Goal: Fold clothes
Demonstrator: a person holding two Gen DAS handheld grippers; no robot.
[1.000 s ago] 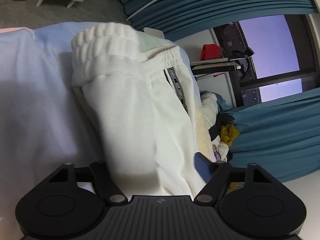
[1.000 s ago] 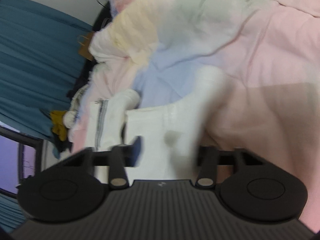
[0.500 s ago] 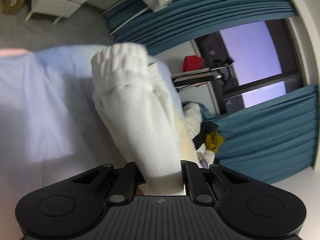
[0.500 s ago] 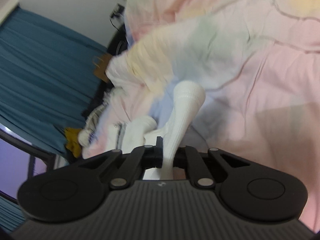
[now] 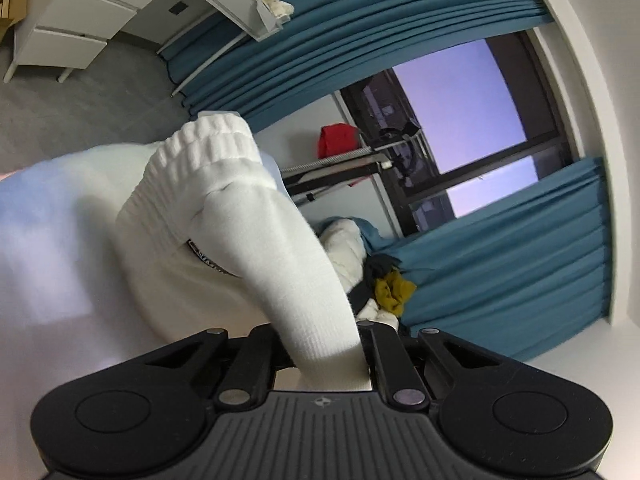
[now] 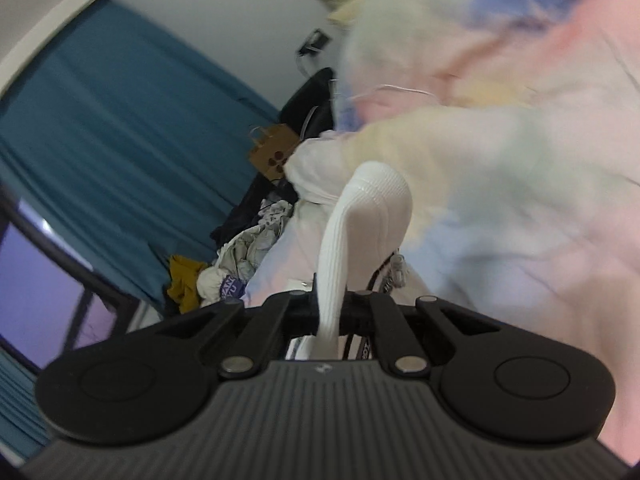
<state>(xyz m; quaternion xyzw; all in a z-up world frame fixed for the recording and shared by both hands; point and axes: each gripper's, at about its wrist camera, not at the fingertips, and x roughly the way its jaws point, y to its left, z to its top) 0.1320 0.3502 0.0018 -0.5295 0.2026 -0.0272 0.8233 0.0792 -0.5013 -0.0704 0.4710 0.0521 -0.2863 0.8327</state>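
Note:
White sweatpants [image 5: 256,232] with a ribbed waistband [image 5: 208,148] and a black-and-white drawstring [image 5: 208,258] hang lifted above the pastel bed sheet [image 5: 48,216]. My left gripper [image 5: 324,344] is shut on a bunched fold of them, which rises from between its jaws. In the right wrist view the same white garment [image 6: 360,232] shows as a narrow ribbed strip, with my right gripper [image 6: 330,304] shut on it. Its drawstring end [image 6: 396,270] dangles just to the right. Both pairs of pads are hidden by fabric.
A pink, yellow and blue duvet [image 6: 500,168] covers the bed. A heap of clothes [image 6: 240,256] lies against the teal curtain [image 5: 520,264]. By the window [image 5: 460,96] stands a rack with a red item [image 5: 338,140]. White drawers [image 5: 68,28] stand on grey floor.
Both grippers, open around the flat garment a second ago, have shut on it and risen. The white fabric now hangs bunched between the jaws, and more of the room shows.

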